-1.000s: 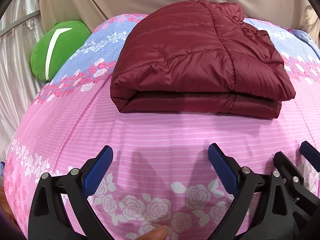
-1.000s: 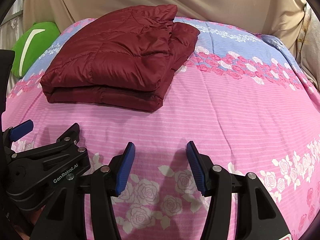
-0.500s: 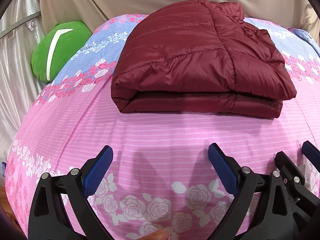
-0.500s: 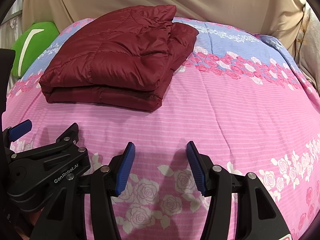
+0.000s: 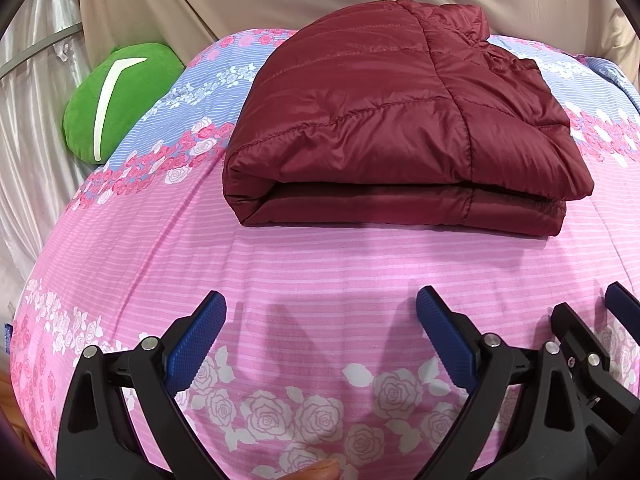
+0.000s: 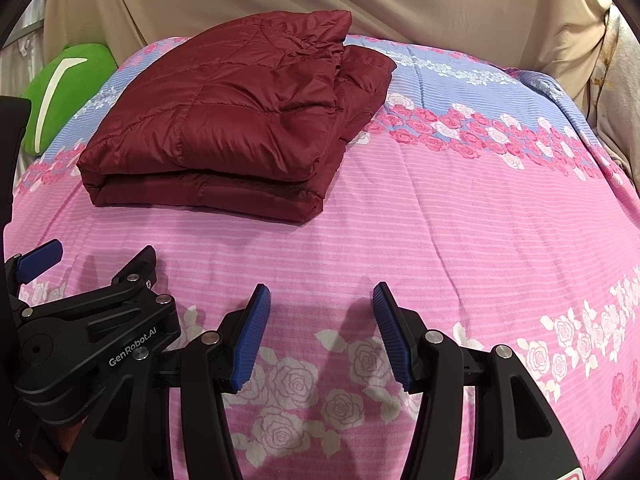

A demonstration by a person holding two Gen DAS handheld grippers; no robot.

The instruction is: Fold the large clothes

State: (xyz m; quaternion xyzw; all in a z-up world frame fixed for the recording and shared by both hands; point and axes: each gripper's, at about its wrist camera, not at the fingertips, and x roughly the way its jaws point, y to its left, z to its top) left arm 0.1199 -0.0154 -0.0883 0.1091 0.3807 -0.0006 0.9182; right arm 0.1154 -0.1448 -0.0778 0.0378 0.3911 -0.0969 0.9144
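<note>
A dark red quilted jacket (image 5: 400, 120) lies folded into a thick rectangle on the pink flowered bed sheet (image 5: 320, 264). It also shows in the right wrist view (image 6: 224, 128), at the upper left. My left gripper (image 5: 320, 320) is open and empty, held above the sheet in front of the jacket's near edge. My right gripper (image 6: 320, 320) is open and empty, beside the left gripper (image 6: 92, 320) and to the right of the jacket. Neither touches the jacket.
A green cushion (image 5: 116, 96) lies at the bed's far left edge, also in the right wrist view (image 6: 64, 88). Beige cloth (image 6: 440, 4) hangs behind the bed and at its right side. Bare sheet (image 6: 480, 200) spreads to the jacket's right.
Both grippers have drifted slightly back and up, so the jacket sits a little lower in view. The jacket has not moved and both grippers stay open.
</note>
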